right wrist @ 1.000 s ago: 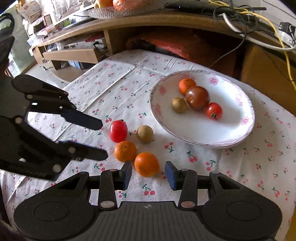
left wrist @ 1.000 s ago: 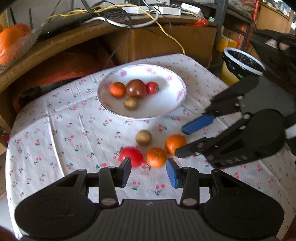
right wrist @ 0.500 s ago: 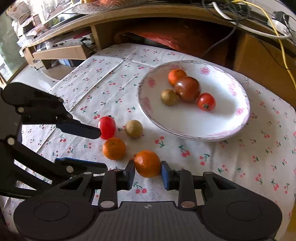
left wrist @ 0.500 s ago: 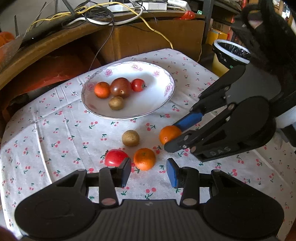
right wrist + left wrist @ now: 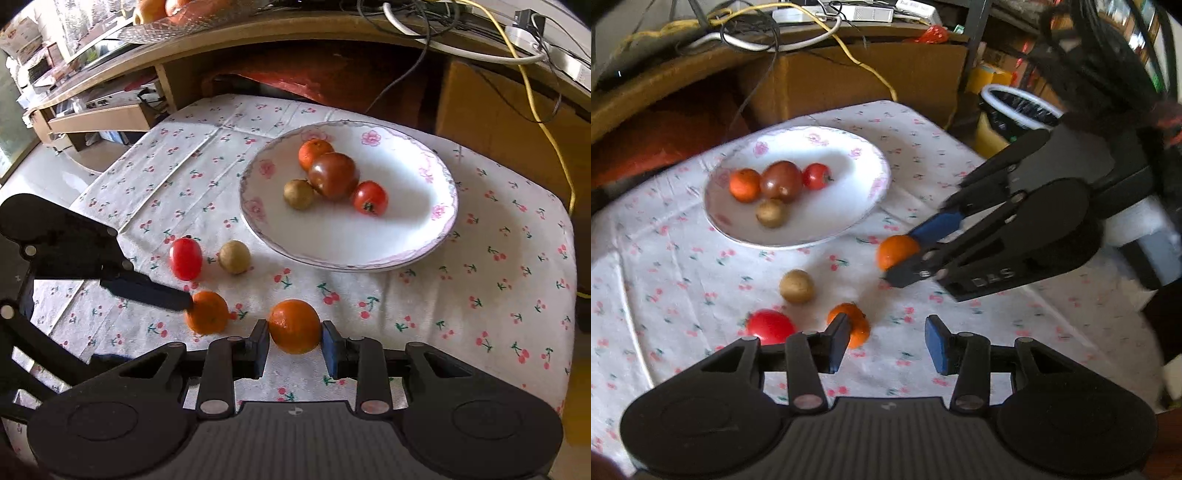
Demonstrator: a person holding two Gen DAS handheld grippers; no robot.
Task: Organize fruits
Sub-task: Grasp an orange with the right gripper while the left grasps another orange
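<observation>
Eight small fruits show in all, four on the cloth and four in the dish. The round orange mandarin (image 5: 294, 326) nearest the right gripper (image 5: 294, 349) sits on the cloth between its two blue-padded fingers, and both pads press its sides, so the jaws are closed to the fruit's width and gripping it; from the left wrist view the same mandarin (image 5: 897, 252) shows at the tips of that gripper (image 5: 905, 254). A second orange mandarin (image 5: 207, 312) lies just to its left on the cloth, touched by one black finger of the left gripper (image 5: 884, 341), whose jaws stand wide with nothing between them. Beyond these lie one glossy red tomato (image 5: 185, 258) and one small tan-brown round fruit (image 5: 234, 256), close together. The shallow white plate with pink flowers on its rim (image 5: 441, 212) holds four more: one orange mandarin (image 5: 314, 152), one large dark reddish-brown tomato (image 5: 333, 176), one small red tomato (image 5: 369, 197) and one tan-brown round fruit (image 5: 299, 194), all bunched together and touching. Everything rests on a white tablecloth printed with red cherries (image 5: 480, 295). Behind it runs a wooden desk edge (image 5: 258, 33) strewn with cables, one of them yellow (image 5: 554, 122).
</observation>
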